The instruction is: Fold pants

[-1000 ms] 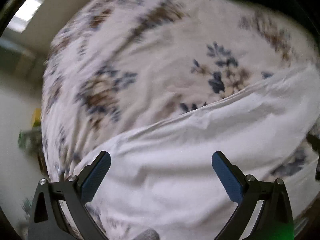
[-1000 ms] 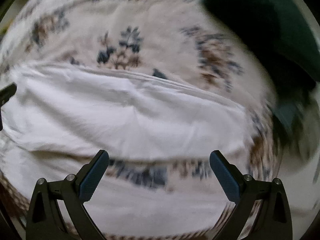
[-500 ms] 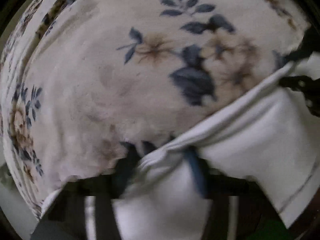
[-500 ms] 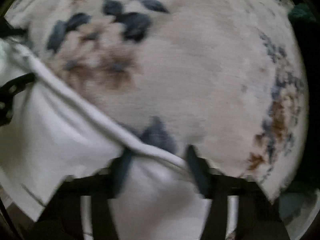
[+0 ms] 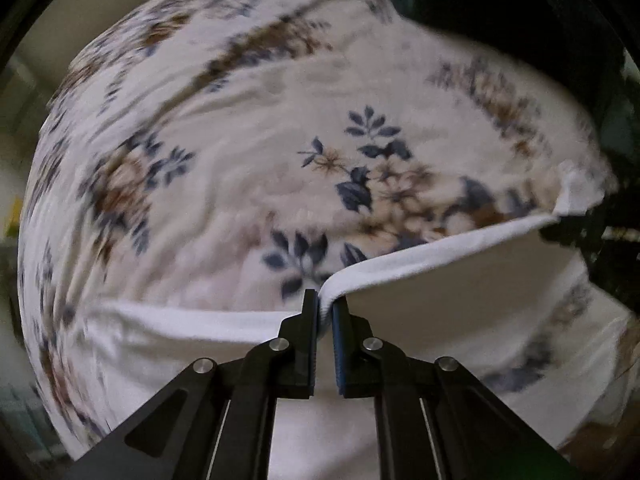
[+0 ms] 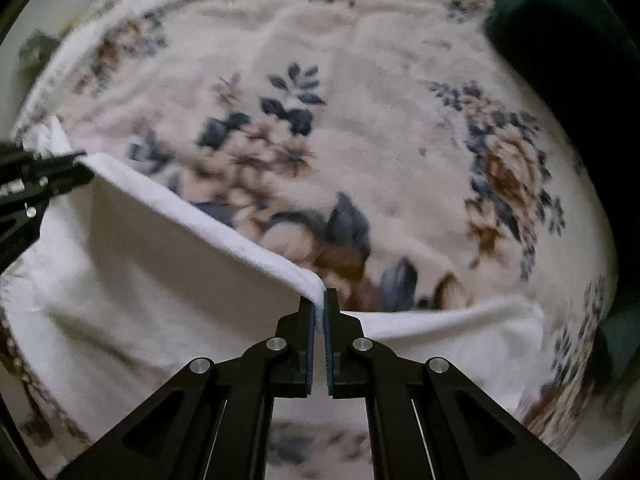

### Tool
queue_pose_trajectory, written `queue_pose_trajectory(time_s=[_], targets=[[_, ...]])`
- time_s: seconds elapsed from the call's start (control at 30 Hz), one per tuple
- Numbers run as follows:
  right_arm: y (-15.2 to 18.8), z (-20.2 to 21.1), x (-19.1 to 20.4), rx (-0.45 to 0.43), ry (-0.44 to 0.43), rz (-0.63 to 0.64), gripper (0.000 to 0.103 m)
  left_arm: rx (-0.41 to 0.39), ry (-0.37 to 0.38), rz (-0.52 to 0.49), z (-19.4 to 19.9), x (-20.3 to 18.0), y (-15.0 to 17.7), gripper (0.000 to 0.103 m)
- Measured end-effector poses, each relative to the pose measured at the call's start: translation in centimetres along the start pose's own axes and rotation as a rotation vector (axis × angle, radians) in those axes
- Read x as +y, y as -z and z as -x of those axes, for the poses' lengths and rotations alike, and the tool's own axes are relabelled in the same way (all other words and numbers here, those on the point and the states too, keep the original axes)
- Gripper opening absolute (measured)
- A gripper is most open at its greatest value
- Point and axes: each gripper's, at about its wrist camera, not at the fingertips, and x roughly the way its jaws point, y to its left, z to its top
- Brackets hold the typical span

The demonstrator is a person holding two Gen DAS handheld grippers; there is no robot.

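Note:
The white pants (image 5: 460, 296) lie on a flowered blanket (image 5: 260, 152), with their far edge lifted. My left gripper (image 5: 325, 304) is shut on that edge, and the cloth stretches taut to the right toward my other gripper. In the right wrist view, my right gripper (image 6: 319, 300) is shut on the same edge of the pants (image 6: 160, 264), which runs up and left to the left gripper (image 6: 44, 176). The lower layer of the pants stays flat on the blanket (image 6: 380, 140).
A dark green cloth or cushion (image 6: 560, 40) lies at the blanket's far right, and shows in the left wrist view (image 5: 500, 4) at the top right. The blanket's edge and a pale floor (image 5: 12, 184) are at the left.
Both grippers came down on the pants' far edge, closed on it, and have now lifted it off the blanket.

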Motion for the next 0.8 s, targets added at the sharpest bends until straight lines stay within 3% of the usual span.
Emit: queue_pose_trajectory(time_s=[0.1,0.2,0.3,0.43,0.6,0.8], targets=[[5.2,4.2,1.9,-0.056,-0.045,-0.027,0.005,-0.042,-0.009,0.08,2.4,-3.2,3.9,0.004],[10.3,7.1,5.3,-0.07,-0.061,-0.012,0.005,-0.029,0.017,0.185,5.2,-3.9,9.9,0.003],[16.6,7.6,8.0,-0.052,-0.036,0.017,0.005,0.038,0.069,0.27,5.6,-5.0,16.0,0.003],[23.4,4.8,10.6,0.04,-0.019,0.036,0.005,0.157,0.092,0.348,2.6,-6.3,22.8,0.003],[28.3,0.2,12.5,0.118,0.025,0.125,0.005,0.242,0.085,0.381,-2.3,-7.0,25.9,0.003],[30.5,-3.3,12.9,0.208,0.035,0.151,0.009,0.323,0.071,0.387,-5.8,-7.6,28.0,0.007]])
